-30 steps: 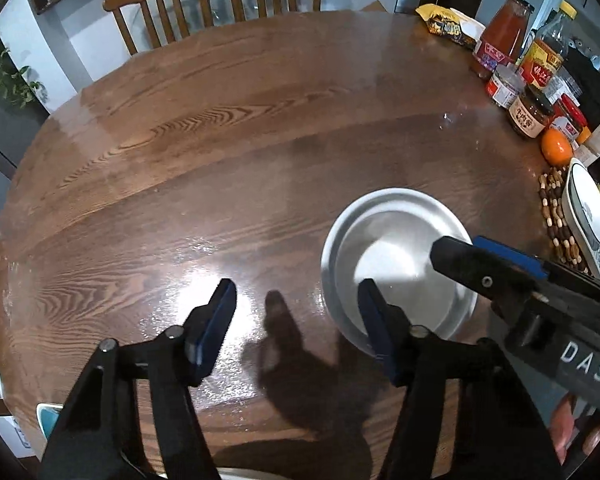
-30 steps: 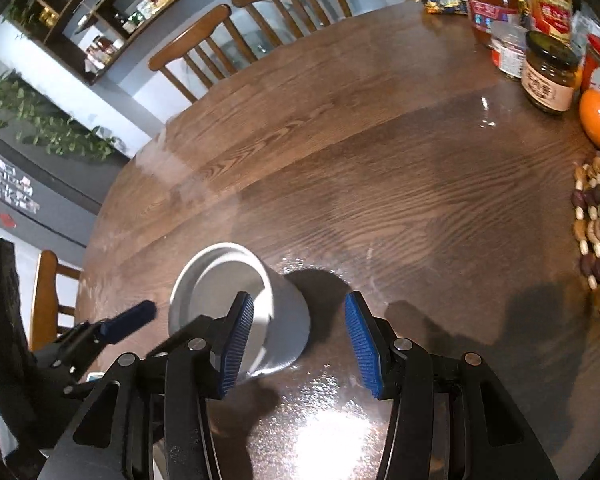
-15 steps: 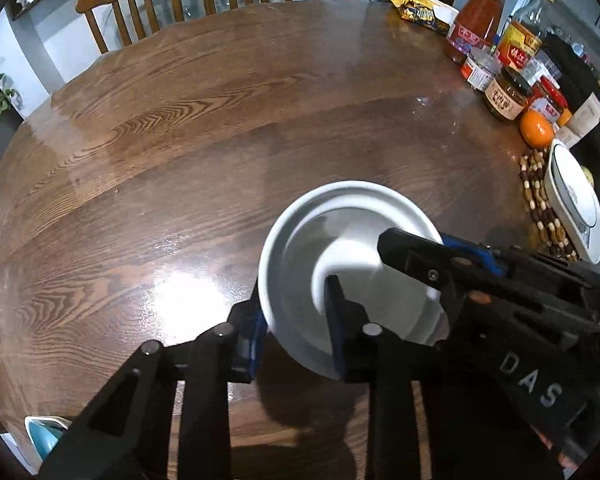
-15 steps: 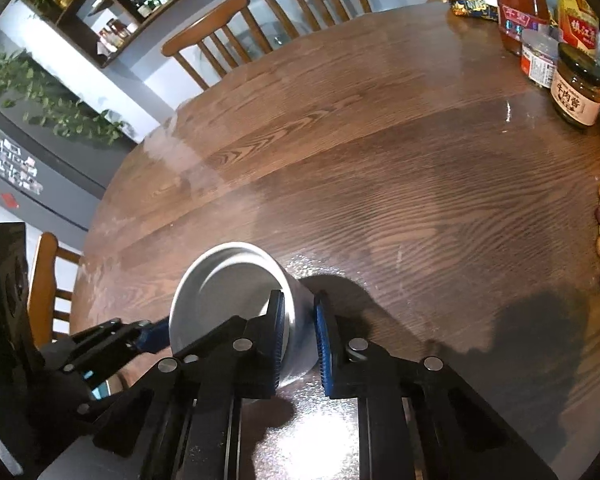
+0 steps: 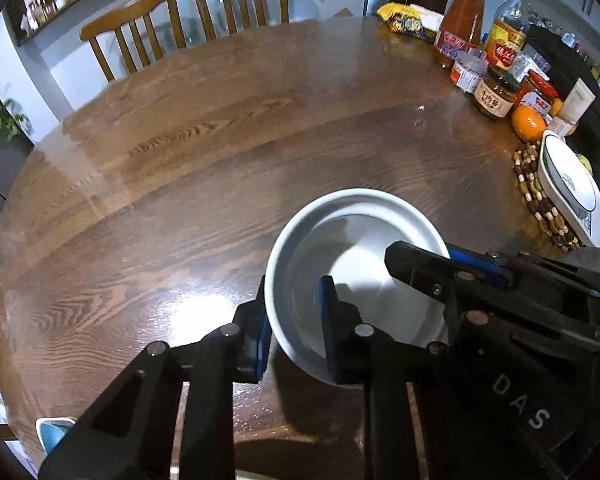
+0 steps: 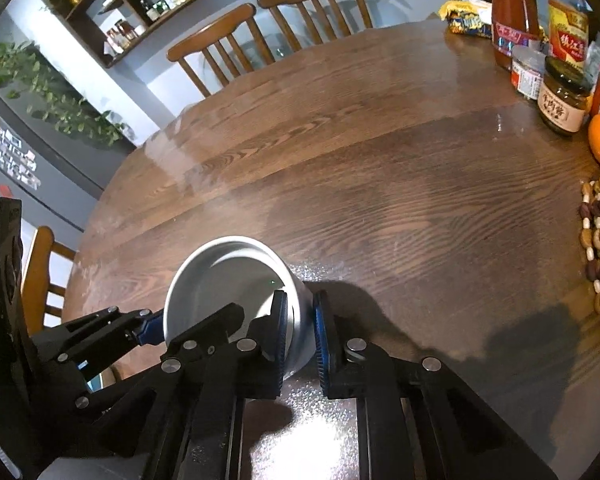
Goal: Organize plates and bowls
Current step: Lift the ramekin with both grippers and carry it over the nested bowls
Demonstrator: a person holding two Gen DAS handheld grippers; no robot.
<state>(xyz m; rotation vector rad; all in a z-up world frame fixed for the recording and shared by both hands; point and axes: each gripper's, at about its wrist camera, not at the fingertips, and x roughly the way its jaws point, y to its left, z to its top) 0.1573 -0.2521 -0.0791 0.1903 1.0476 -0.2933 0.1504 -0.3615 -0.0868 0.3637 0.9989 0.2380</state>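
A white bowl (image 5: 352,248) is held over the round wooden table (image 5: 220,140) near its front edge. My left gripper (image 5: 294,328) is shut on the bowl's left rim, one finger inside and one outside. My right gripper (image 6: 300,328) is shut on the bowl's right rim in the same way; the bowl also shows in the right wrist view (image 6: 224,280). The right gripper also appears in the left wrist view (image 5: 452,268), and the left gripper in the right wrist view (image 6: 140,324). I cannot tell if the bowl's base touches the table.
Jars, sauce bottles (image 5: 460,24) and an orange (image 5: 528,122) crowd the table's right edge. A white kitchen scale (image 5: 568,192) sits on a beaded mat (image 5: 540,204). Two wooden chairs (image 5: 188,12) stand behind the table. A snack packet (image 5: 404,20) lies far right.
Both grippers closed from open onto the bowl's opposite rims. The bowl now appears raised and closer to both cameras, with the view drawn back from the table.
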